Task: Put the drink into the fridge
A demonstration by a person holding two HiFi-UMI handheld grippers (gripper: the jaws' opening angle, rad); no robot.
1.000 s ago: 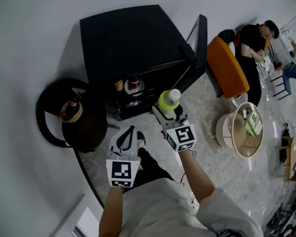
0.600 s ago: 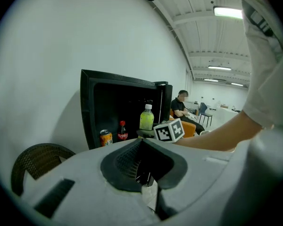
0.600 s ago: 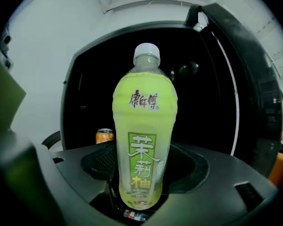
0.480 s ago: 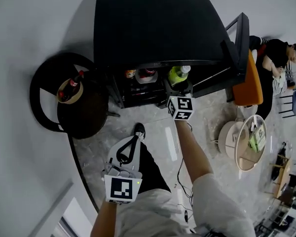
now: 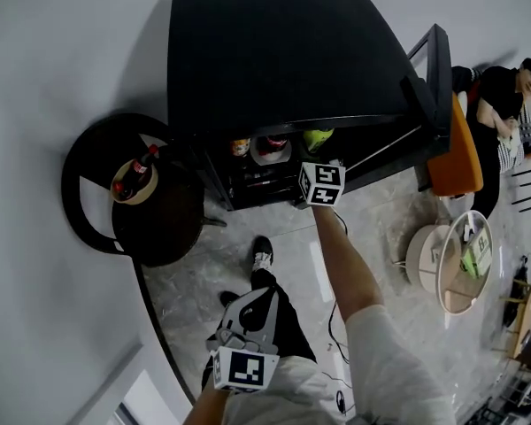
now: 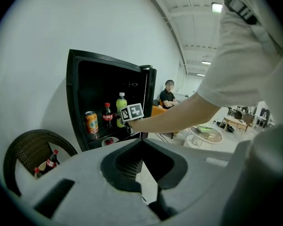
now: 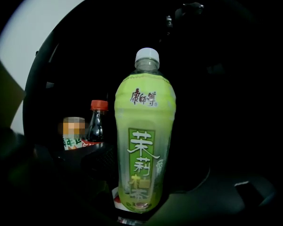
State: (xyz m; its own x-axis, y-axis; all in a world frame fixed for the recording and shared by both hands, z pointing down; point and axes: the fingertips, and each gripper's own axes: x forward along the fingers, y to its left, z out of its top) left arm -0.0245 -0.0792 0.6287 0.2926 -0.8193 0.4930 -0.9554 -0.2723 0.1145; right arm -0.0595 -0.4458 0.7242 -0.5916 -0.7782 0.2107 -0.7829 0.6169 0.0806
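As the right gripper [image 5: 321, 156] reached further, the bottle [image 7: 145, 145] entered the fridge [image 5: 283, 51].

The right gripper [image 5: 320, 155] pushes forward, carrying the green tea bottle [image 5: 317, 138] from open air in under the fridge [image 5: 283, 51] top, beside the cola bottle [image 7: 95, 125]. The left gripper [image 5: 260, 298] drops back toward the person's body.

Head view: soft, even light, strong fisheye bend at the edges; the matte black fridge cabinet [image 5: 283, 51] is a flat dark mass, and the pale glossy stone floor [image 5: 319, 264] has a faint sheen. Left gripper view: round black vignette, white ceiling strip light [image 6: 218, 7] blown out, grey left gripper [image 6: 147, 197] soft up close. Right gripper view v. dim — only the green plastic tea bottle [image 7: 144, 145] is lit and sharp, w/ black all round.
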